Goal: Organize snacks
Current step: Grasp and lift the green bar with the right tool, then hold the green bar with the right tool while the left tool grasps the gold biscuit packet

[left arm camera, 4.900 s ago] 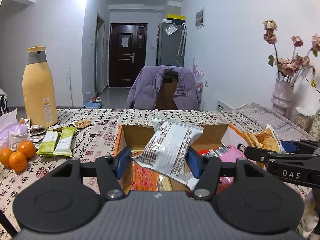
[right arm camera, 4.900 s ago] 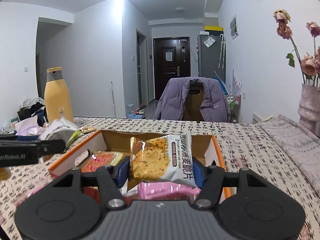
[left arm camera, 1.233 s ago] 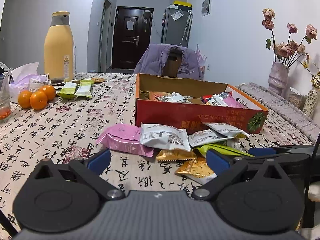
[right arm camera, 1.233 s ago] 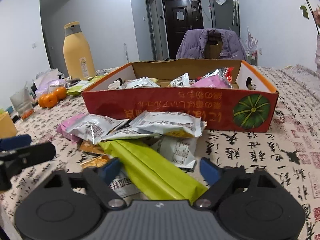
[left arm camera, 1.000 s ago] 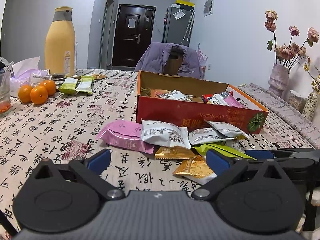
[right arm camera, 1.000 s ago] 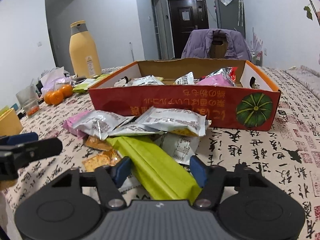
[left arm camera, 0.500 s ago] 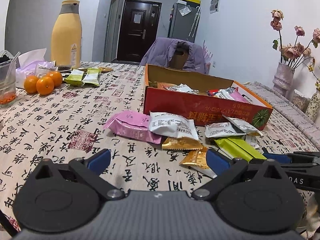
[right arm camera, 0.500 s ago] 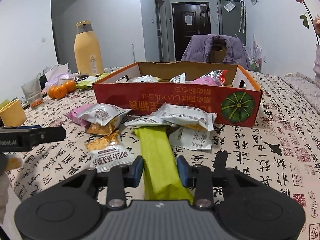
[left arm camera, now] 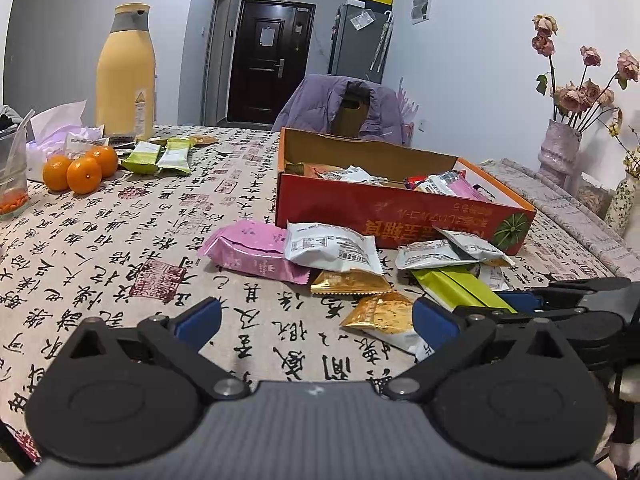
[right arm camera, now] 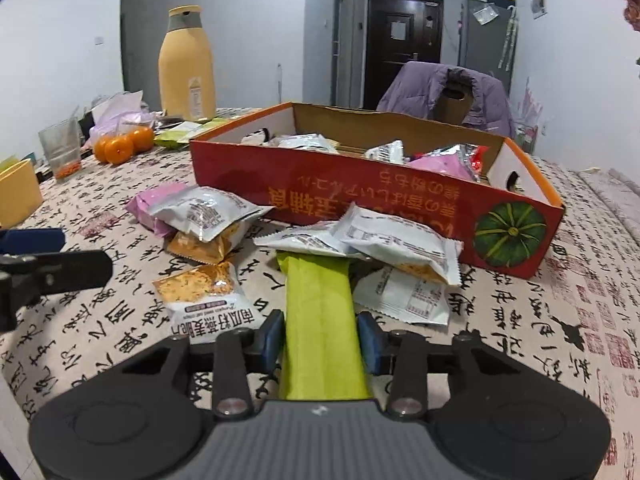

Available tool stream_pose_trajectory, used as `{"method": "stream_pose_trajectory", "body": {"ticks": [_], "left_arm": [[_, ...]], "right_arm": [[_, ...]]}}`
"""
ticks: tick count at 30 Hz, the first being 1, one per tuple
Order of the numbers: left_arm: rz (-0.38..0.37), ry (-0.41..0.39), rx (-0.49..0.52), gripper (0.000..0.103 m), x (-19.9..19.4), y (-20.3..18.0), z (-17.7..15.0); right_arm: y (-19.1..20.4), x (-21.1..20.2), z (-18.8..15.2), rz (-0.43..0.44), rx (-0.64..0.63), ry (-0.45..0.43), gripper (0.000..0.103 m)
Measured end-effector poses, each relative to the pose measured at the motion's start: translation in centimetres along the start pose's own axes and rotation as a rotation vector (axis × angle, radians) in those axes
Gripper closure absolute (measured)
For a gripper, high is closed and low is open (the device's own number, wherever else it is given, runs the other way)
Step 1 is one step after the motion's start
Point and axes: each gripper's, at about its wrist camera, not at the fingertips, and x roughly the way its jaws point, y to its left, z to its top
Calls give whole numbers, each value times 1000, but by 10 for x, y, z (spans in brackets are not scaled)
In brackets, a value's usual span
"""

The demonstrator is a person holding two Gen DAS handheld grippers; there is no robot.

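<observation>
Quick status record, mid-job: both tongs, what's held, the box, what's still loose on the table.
right tongs: jaws have just closed onto the green packet, pads on both its long edges
green packet: far end tucked under silver packets
left tongs: open, nothing between them
red box: already holds several packets
loose in front of box: pink packet, silver packets, gold packets
</observation>
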Motion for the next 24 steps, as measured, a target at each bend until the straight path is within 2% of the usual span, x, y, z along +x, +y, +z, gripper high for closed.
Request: {"method": "stream_pose_trajectory", "body": {"ticks": [4, 12, 19, 24], "left_arm": [[0, 0, 0, 0, -1, -1, 0], [9, 36, -7, 0, 7, -8, 1], [23, 93, -38, 0, 27, -27, 5], [59, 123, -26, 0, 42, -48, 9]], "right_arm": [[4, -9, -6, -7, -13, -36, 70], [-6, -42, -17, -7, 41, -126, 70], [-26, -67, -23, -46, 91, -199, 70], [-37, -73, -28, -68, 118, -213, 70]]}}
